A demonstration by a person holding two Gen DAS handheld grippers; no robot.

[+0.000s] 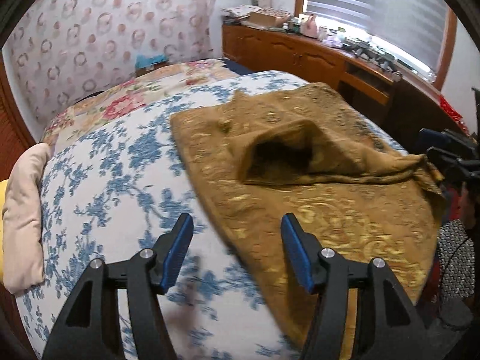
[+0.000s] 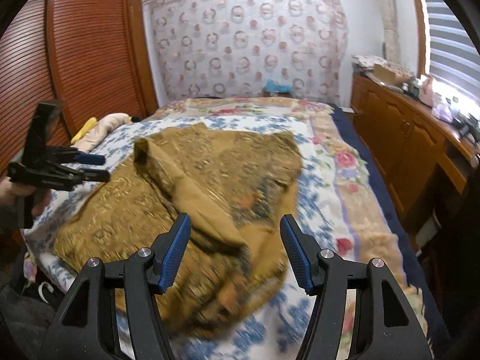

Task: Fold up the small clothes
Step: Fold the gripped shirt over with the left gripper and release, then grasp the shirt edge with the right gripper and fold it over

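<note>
A golden-brown patterned garment (image 1: 315, 186) lies on the bed, with one part folded over itself and standing up in a hollow ridge. It also shows in the right wrist view (image 2: 168, 210). My left gripper (image 1: 237, 231) is open and empty, above the garment's near left edge. It also shows in the right wrist view (image 2: 99, 166) at the garment's left side. My right gripper (image 2: 235, 231) is open and empty above the garment's near folded part. It appears at the right edge of the left wrist view (image 1: 435, 147), beside the folded corner.
The bed has a blue-and-white floral cover (image 1: 120, 186) and a pink floral blanket (image 2: 345, 162). A beige pillow (image 1: 24, 210) lies at the left. A wooden dresser (image 2: 405, 138) with clutter stands under the window. A slatted wooden wardrobe (image 2: 75, 45) stands left.
</note>
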